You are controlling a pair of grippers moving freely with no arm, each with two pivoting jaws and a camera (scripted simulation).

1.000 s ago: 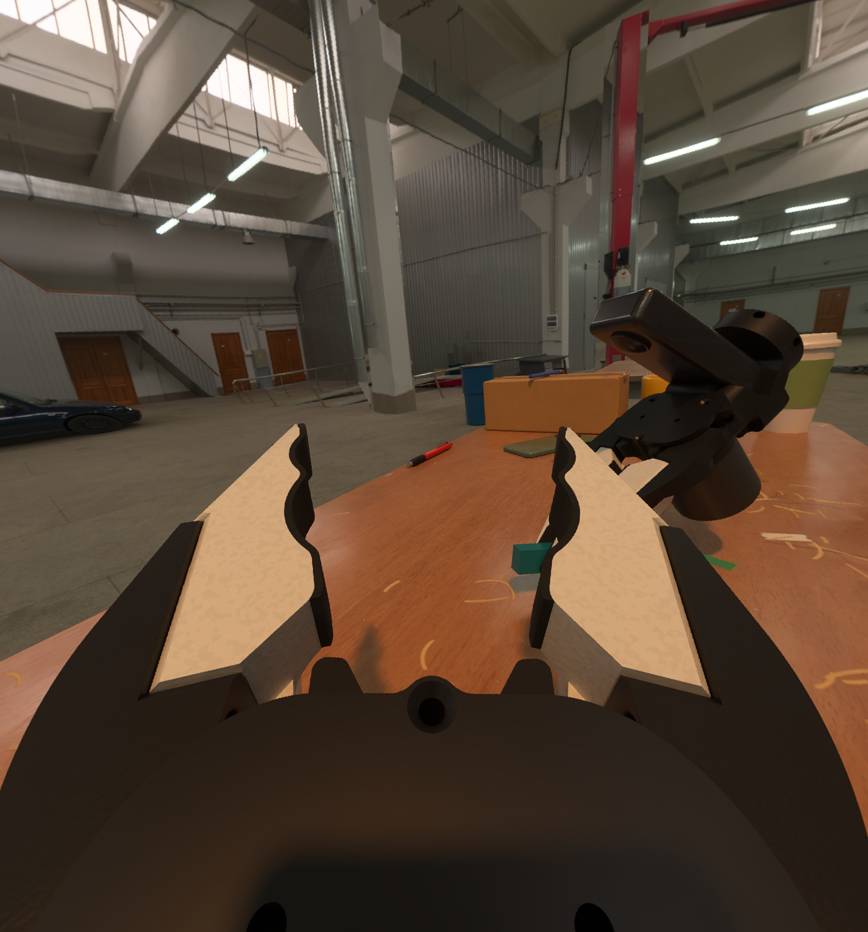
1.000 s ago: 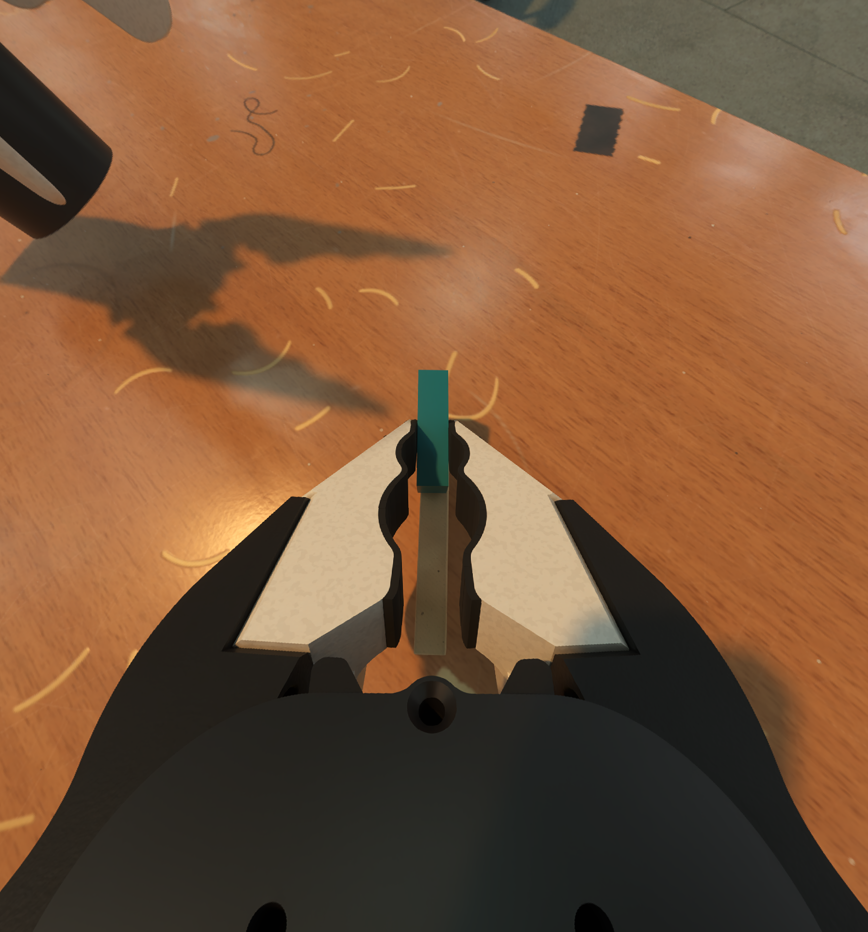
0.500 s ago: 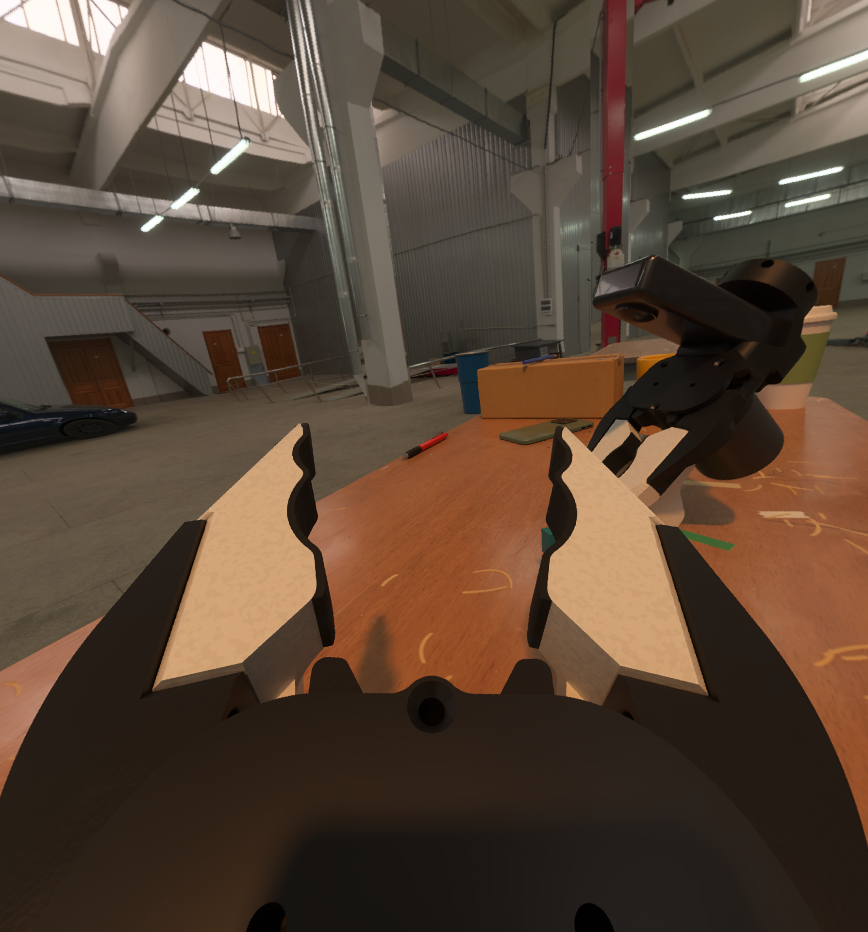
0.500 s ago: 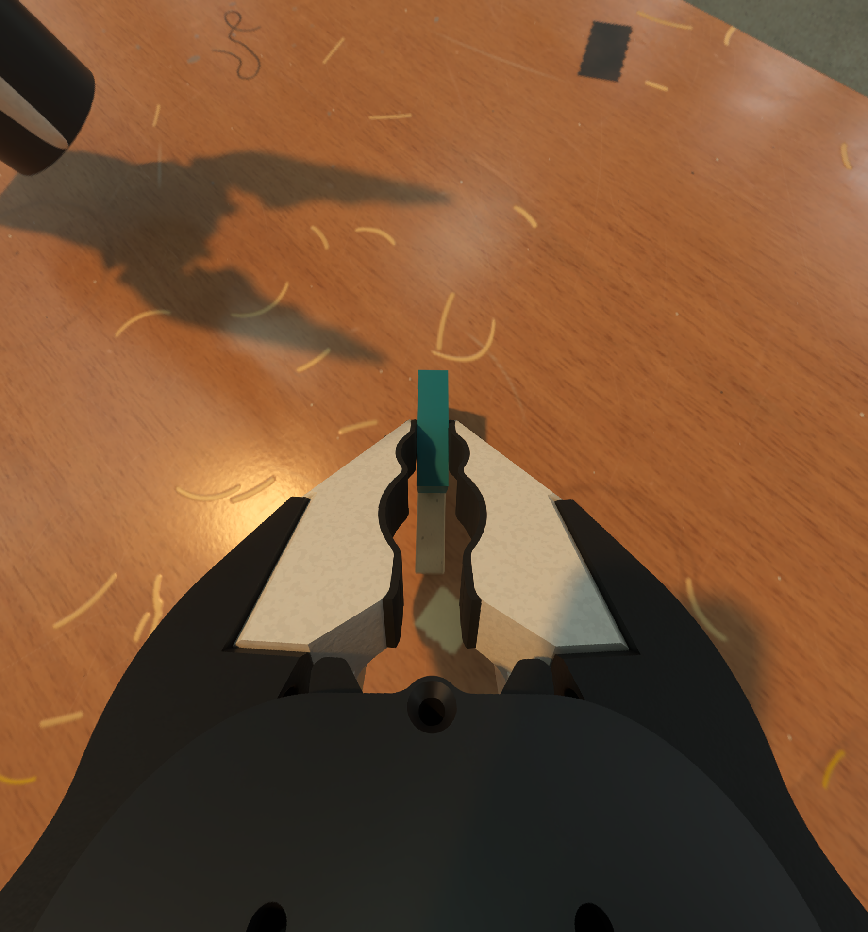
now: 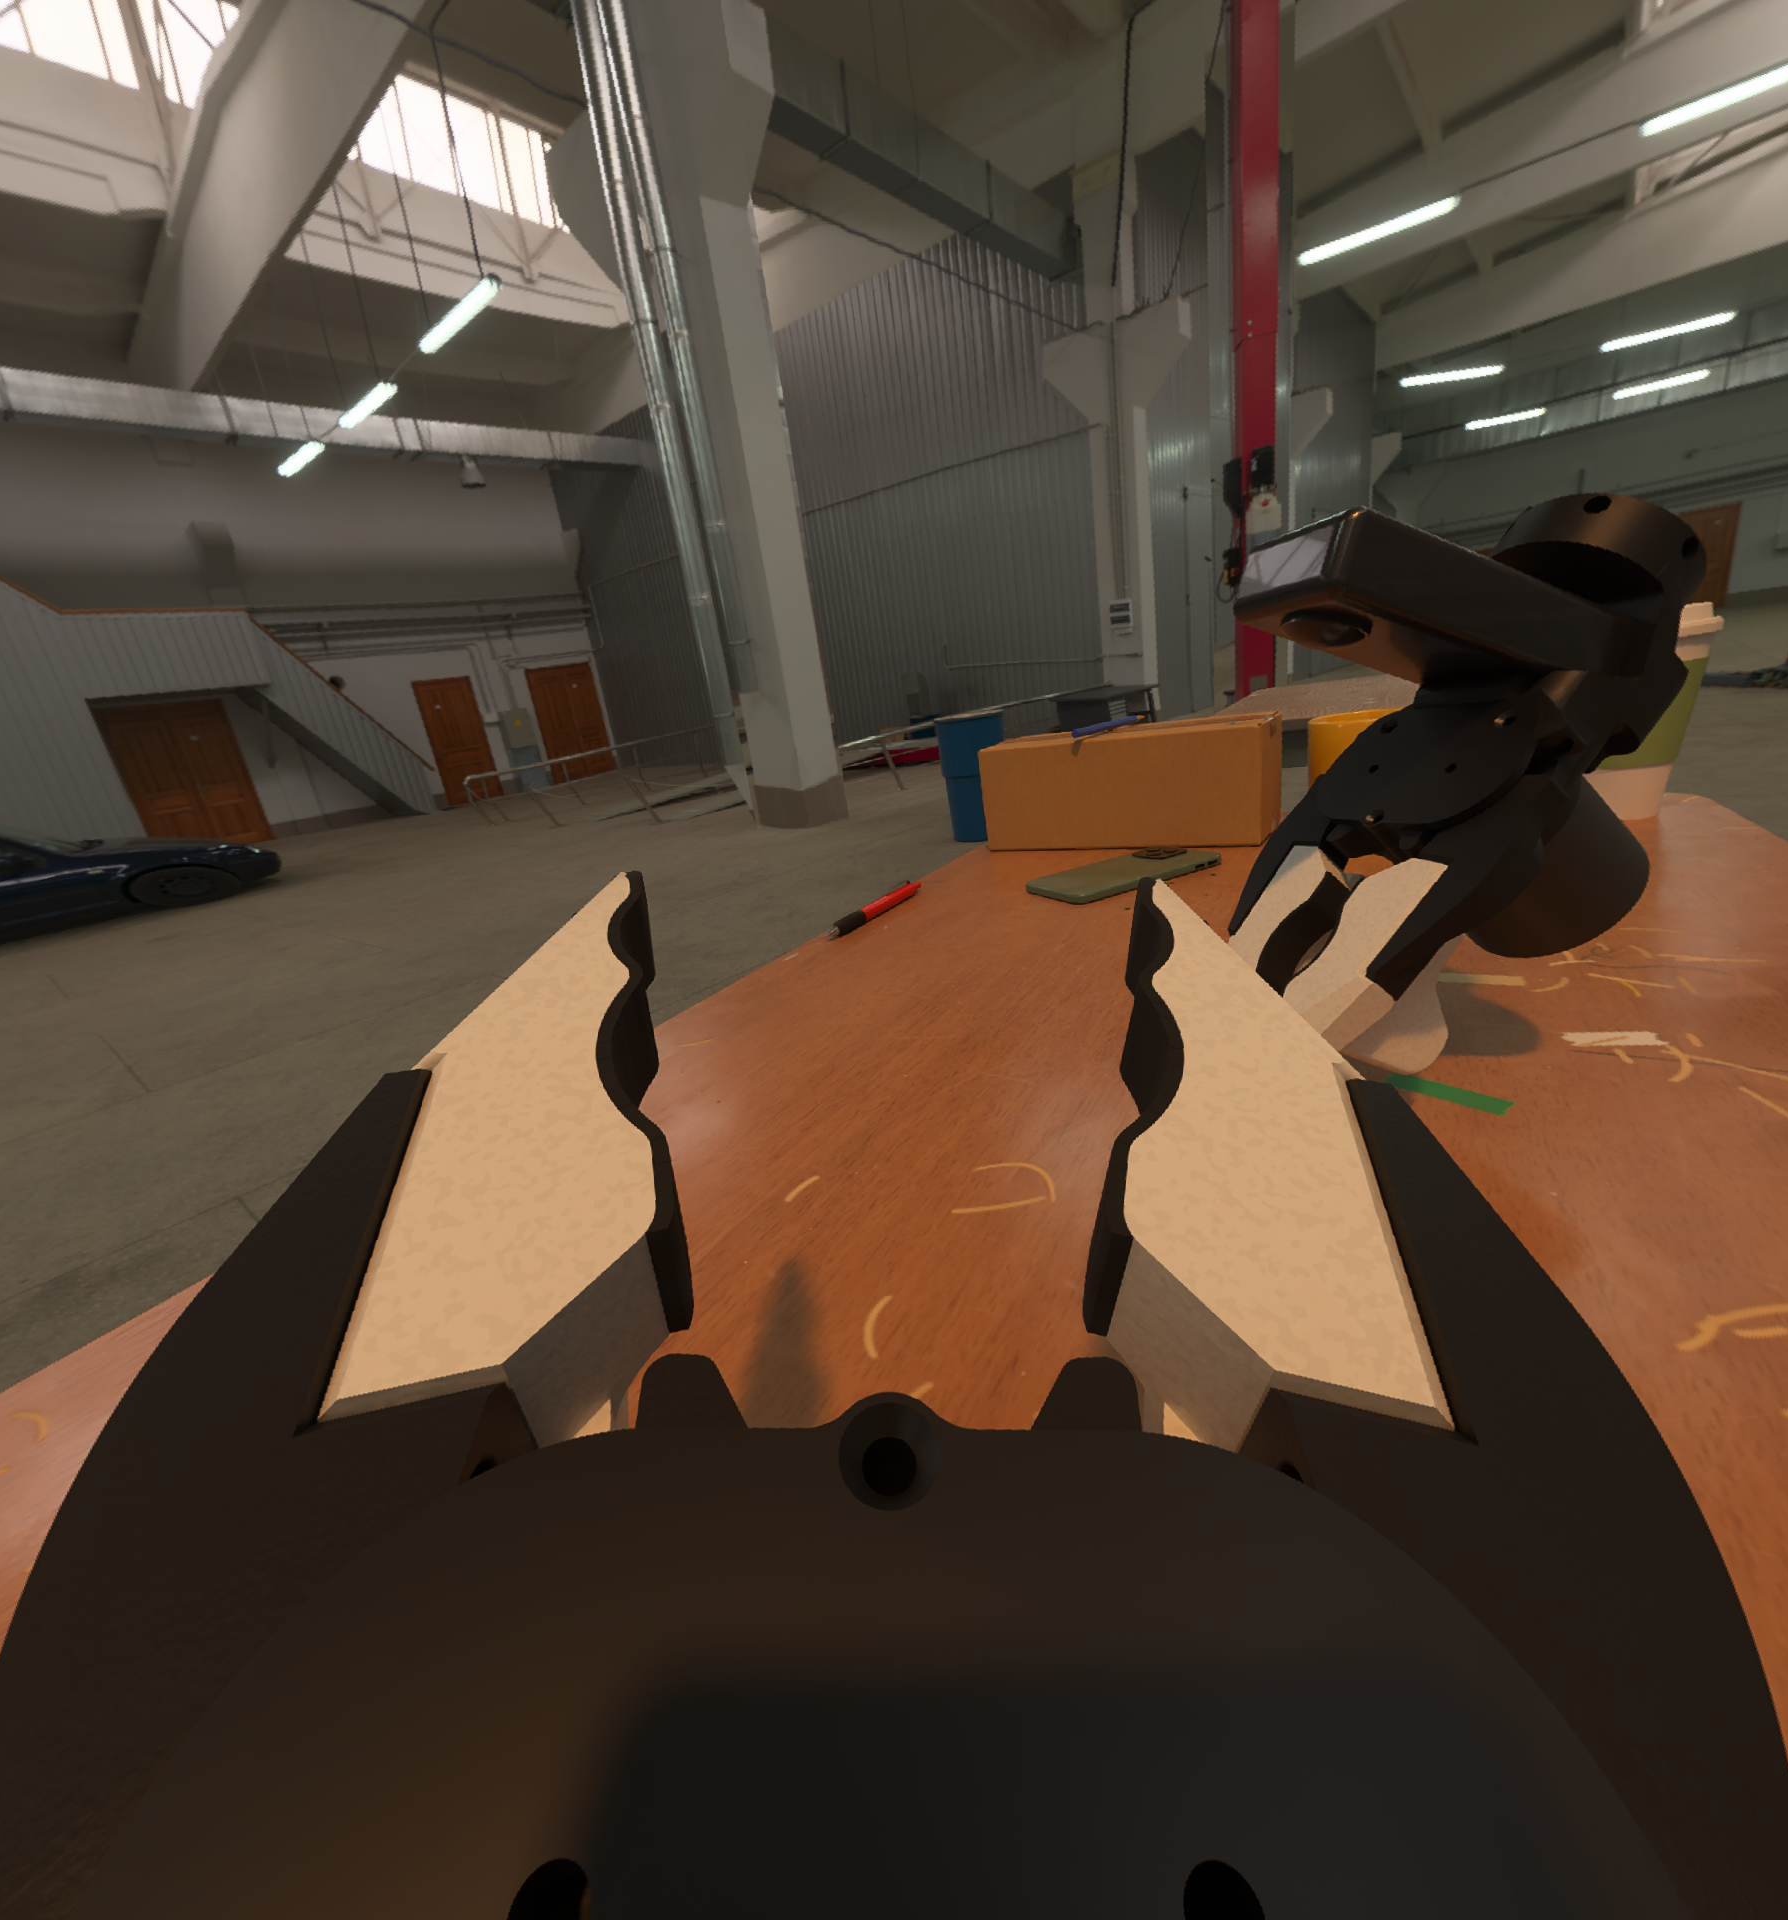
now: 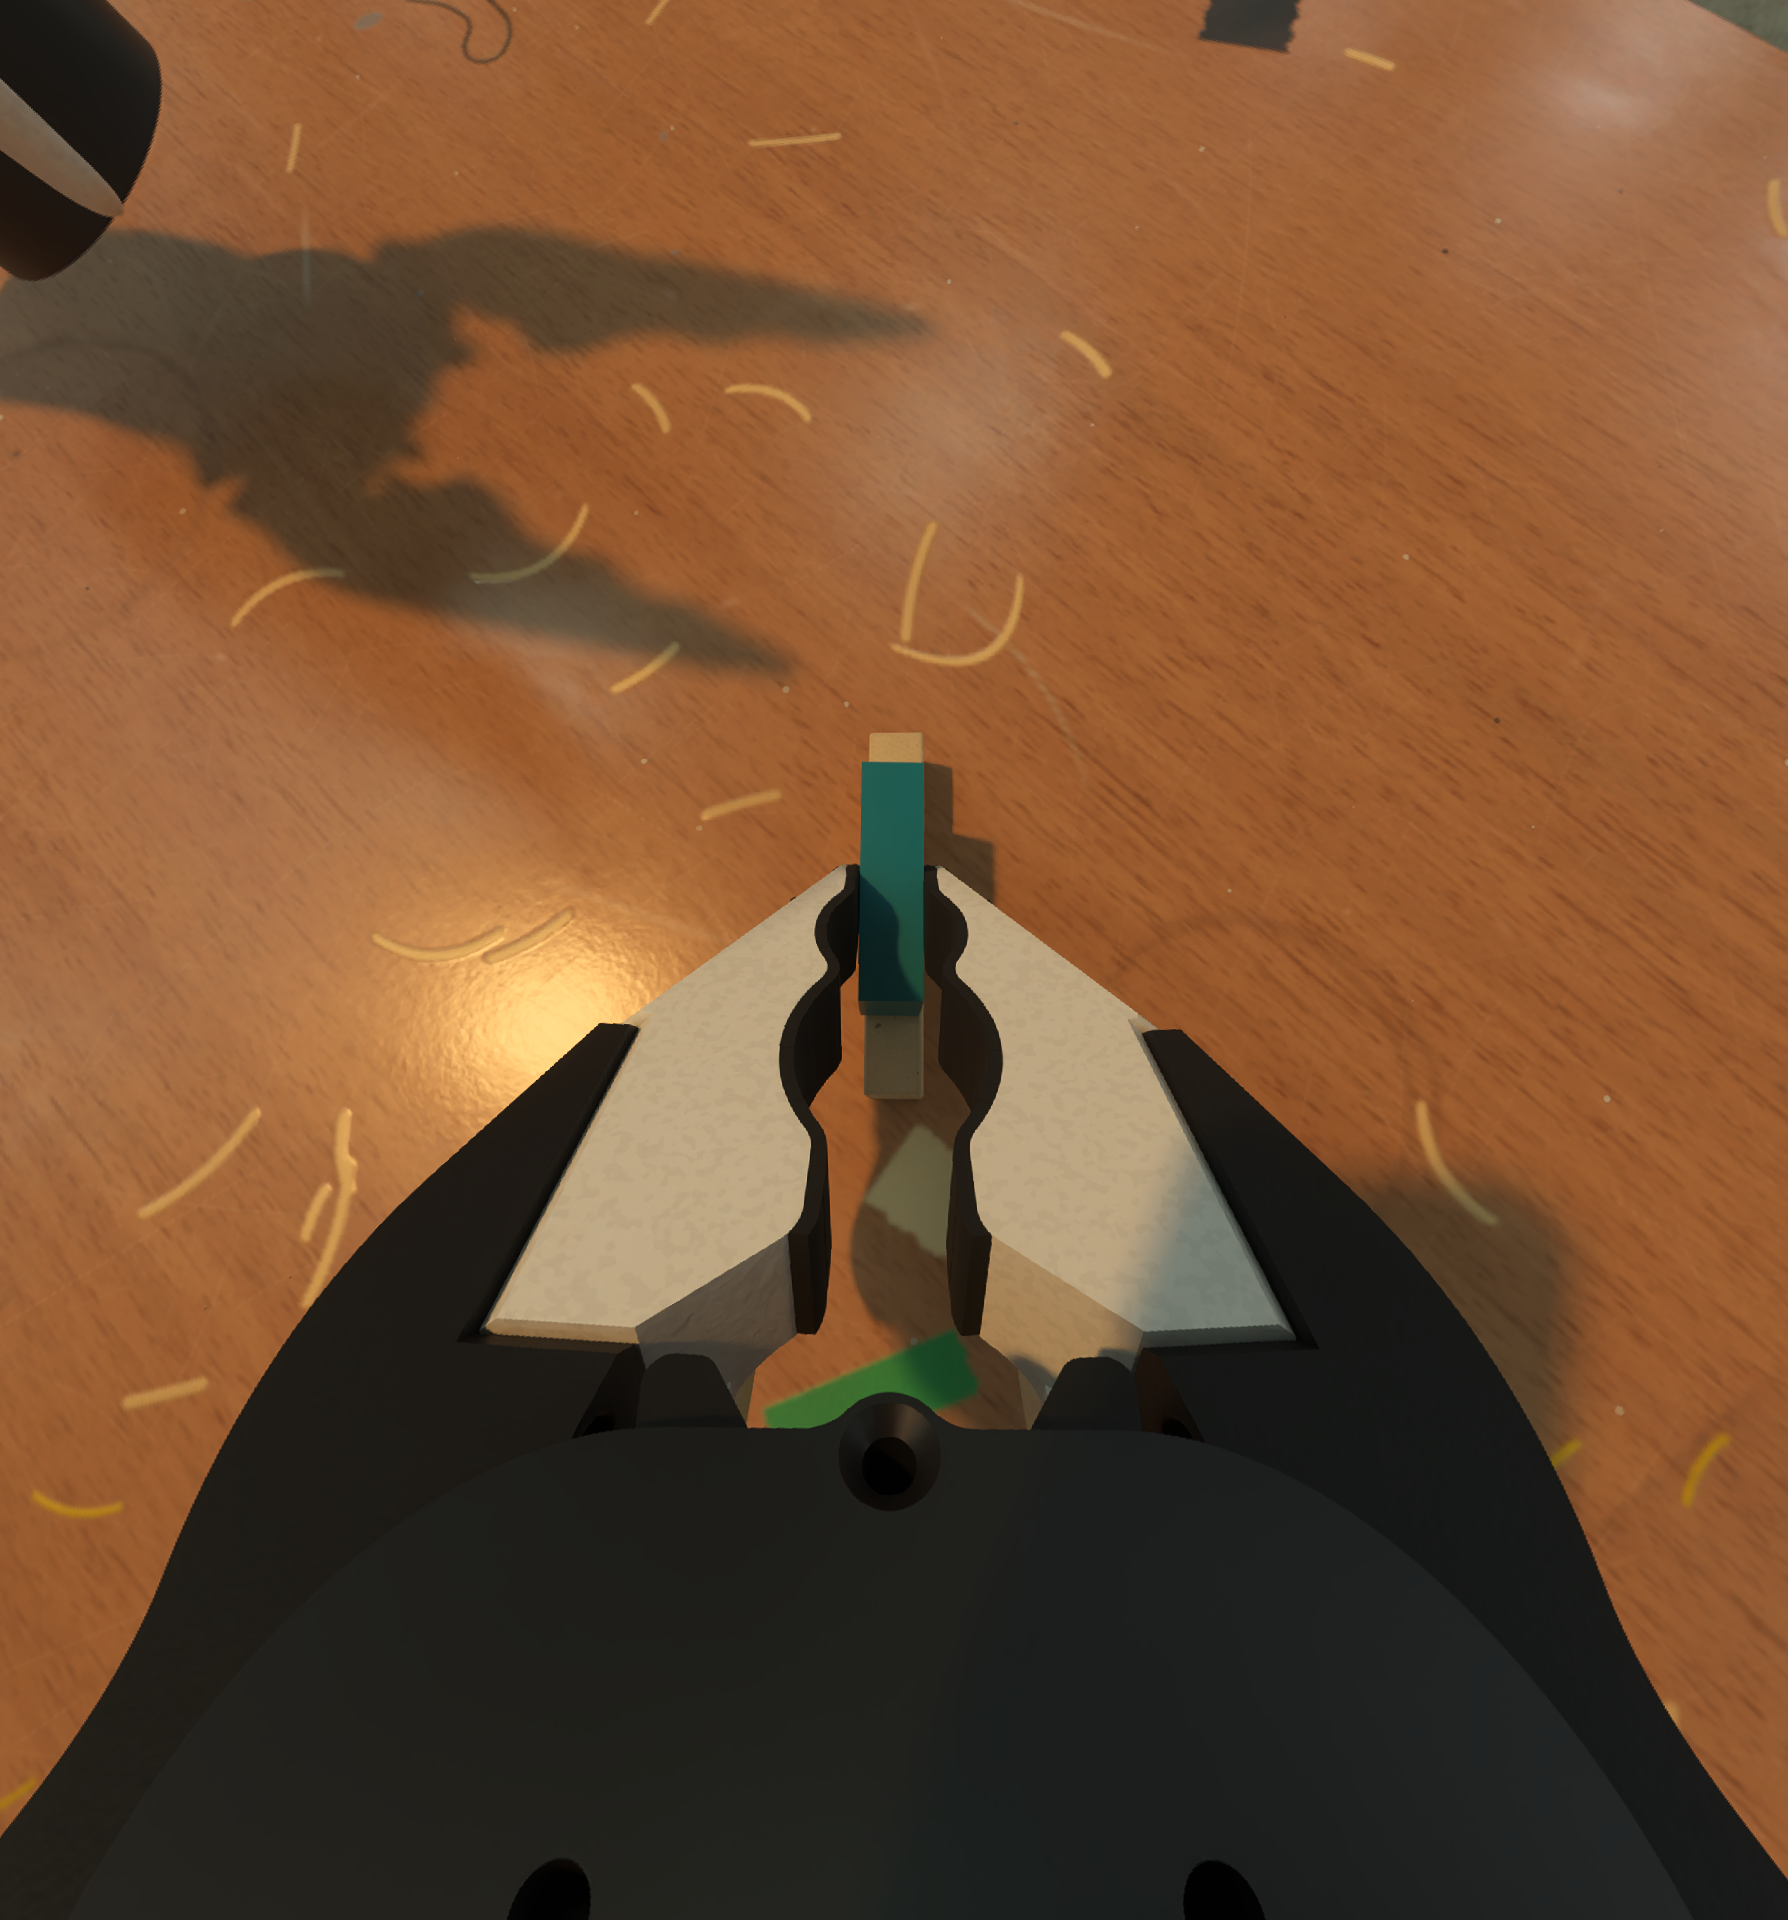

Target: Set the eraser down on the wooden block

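In the right wrist view my right gripper [image 6: 892, 873] is shut on a teal eraser [image 6: 890, 831], which it holds on edge at its fingertips. A small tan wooden block [image 6: 892, 1060] lies on the table straight below the eraser, with one end showing past each end of it. I cannot tell whether they touch. In the left wrist view my left gripper [image 5: 890, 888] is open and empty, low over the orange-brown table [image 5: 921, 1091]. The right gripper [image 5: 1326, 997] points down at the right. Its tips and the eraser are hidden behind my left gripper's right finger.
At the far end stand a cardboard box [image 5: 1129, 779], a yellow mug [image 5: 1342, 743] and a paper cup [image 5: 1659, 748]. A phone [image 5: 1118, 876] and a red pen [image 5: 874, 909] lie before the box. A green strip [image 5: 1451, 1093] lies near the right gripper. The table's left edge drops to the floor.
The right gripper has moved with the eraser until it sits lengthwise over the wooden block. In the left wrist view it has gone right and farther off. The left gripper stays open.
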